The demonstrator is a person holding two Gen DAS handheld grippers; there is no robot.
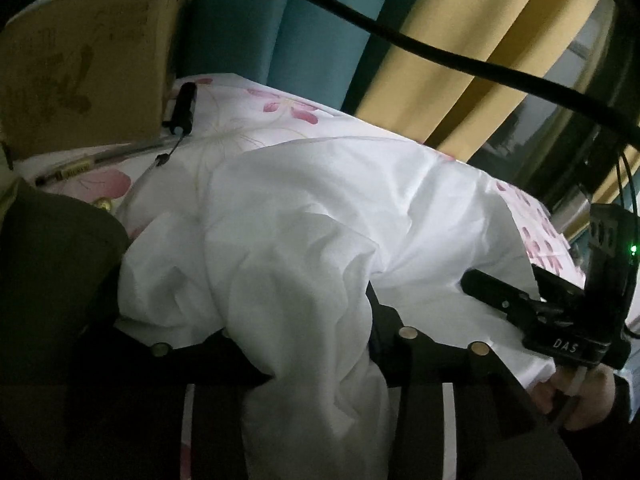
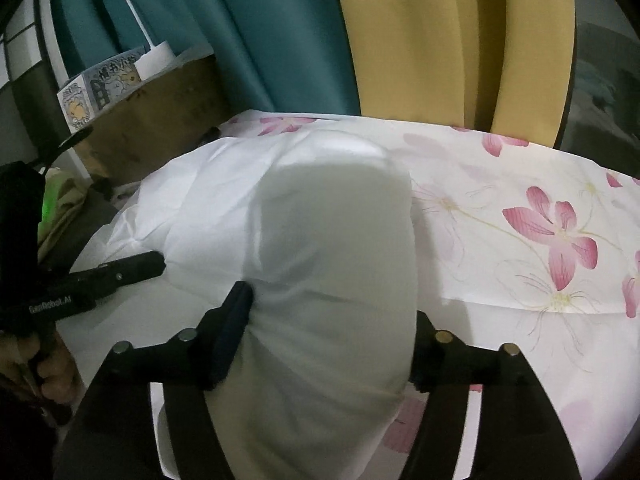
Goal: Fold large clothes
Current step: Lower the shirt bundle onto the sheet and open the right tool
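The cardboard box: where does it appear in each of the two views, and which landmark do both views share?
Left wrist view: the cardboard box fills the upper left corner, behind the white garment.
Right wrist view: the same box stands at upper left, under a white lamp base, beside the teal curtain.
Shared landmark: the flowered sheet under the garment.

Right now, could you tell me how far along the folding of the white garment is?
Early to midway. The white garment lies bunched on the floral sheet, no neat fold visible. Cloth sits between the open fingers of the left gripper and right gripper. Smoothing and the remaining folds are left.
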